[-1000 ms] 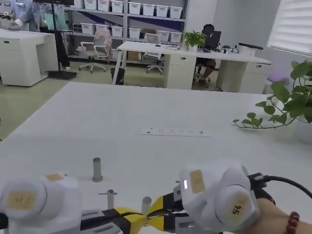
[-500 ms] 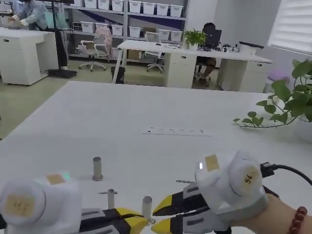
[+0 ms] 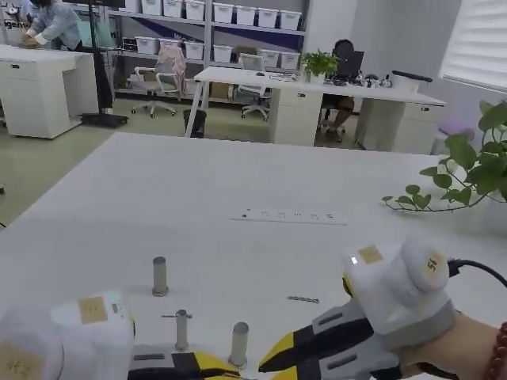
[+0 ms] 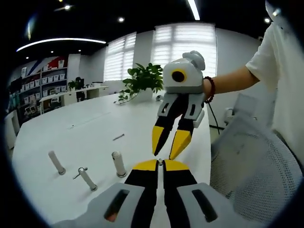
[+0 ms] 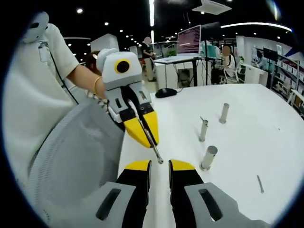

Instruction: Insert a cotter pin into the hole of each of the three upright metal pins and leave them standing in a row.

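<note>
Three upright metal pins stand in a row near the table's front: the far one [image 3: 160, 276], the middle one [image 3: 182, 329] with a cotter pin through its top, and the near one [image 3: 238, 343]. A loose cotter pin [image 3: 303, 299] lies flat to their right. My left gripper [image 4: 160, 164] is shut on a thin cotter pin [image 5: 153, 145], which sticks out from its yellow tips. My right gripper [image 5: 158, 167] is open with nothing between its fingers; it faces the left gripper a little apart. The near pin [image 5: 208, 157] stands just beside both grippers' tips.
A white power strip [image 3: 287, 215] lies flat mid-table. A leafy plant [image 3: 463, 174] stands at the table's right edge. A mesh chair back [image 4: 251, 161] is close behind the right hand. Desks, chairs and shelves stand beyond the table.
My right gripper has drawn back to the right from the left gripper's tips and opened. The cotter pin has stayed in the left gripper. The upright pins have not moved.
</note>
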### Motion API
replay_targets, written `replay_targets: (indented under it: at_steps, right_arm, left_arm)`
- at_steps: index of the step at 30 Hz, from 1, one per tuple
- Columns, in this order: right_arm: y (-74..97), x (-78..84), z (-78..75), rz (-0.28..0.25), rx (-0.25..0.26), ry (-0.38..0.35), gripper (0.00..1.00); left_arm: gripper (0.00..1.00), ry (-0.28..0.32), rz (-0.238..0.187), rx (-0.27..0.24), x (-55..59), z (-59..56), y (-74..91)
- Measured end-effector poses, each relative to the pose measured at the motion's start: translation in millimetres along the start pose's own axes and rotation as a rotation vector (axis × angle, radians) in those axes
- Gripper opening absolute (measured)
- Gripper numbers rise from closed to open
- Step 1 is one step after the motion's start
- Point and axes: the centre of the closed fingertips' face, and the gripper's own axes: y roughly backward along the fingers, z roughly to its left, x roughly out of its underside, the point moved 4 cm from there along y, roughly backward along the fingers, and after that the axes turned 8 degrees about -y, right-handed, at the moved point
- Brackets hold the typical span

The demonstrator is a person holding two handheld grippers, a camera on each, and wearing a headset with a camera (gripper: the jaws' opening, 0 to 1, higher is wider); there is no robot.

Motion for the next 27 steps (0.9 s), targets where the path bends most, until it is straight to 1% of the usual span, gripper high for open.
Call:
replay_targets:
  at_steps: [1, 3, 6, 10, 11, 13, 17, 19, 23, 27]
  right_arm:
    - [-0.5, 0.8, 1.0, 0.003, -0.013, -0.004, 0.16]
    - [-1.1, 2.5, 2.6, 0.011, -0.034, -0.001, 0.16]
    - [-1.8, 4.8, 5.0, 0.014, -0.07, -0.007, 0.16]
    - [-2.1, 5.6, 7.9, 0.007, -0.101, -0.013, 0.15]
    - [-2.1, 6.6, 8.2, 0.009, -0.11, -0.014, 0.15]
    - [-2.7, 8.7, 11.4, 0.017, -0.128, -0.012, 0.15]
    - [-4.2, 10.8, 13.5, 0.015, -0.147, -0.018, 0.13]
    - [-5.1, 13.1, 14.1, 0.023, -0.154, -0.018, 0.12]
    - [-5.8, 14.0, 15.5, 0.024, -0.167, -0.017, 0.08]
    - [-5.7, 14.3, 16.9, 0.028, -0.176, -0.01, 0.07]
  left_arm:
    - [0.01, -0.012, 0.009, 0.012, 0.7, -1.3, -0.2]
    - [0.01, -0.021, -0.005, 0.033, -1.0, -3.4, -0.9]
    - [0.01, -0.067, 0.007, 0.061, -1.4, -7.5, -1.9]
    - [0.01, -0.076, 0.001, 0.081, -2.1, -10.5, -2.7]
    - [0.01, -0.087, 0.001, 0.089, -2.2, -11.6, -3.0]
    - [0.01, -0.089, -0.002, 0.098, -2.5, -12.9, -3.4]
    - [0.01, -0.111, -0.004, 0.118, -3.3, -15.7, -3.7]
    - [0.01, -0.128, -0.004, 0.131, -4.1, -18.2, -4.0]
    - [0.01, -0.139, -0.011, 0.143, -6.2, -20.1, -4.5]
    - [0.01, -0.14, -0.013, 0.149, -6.6, -20.4, -5.0]
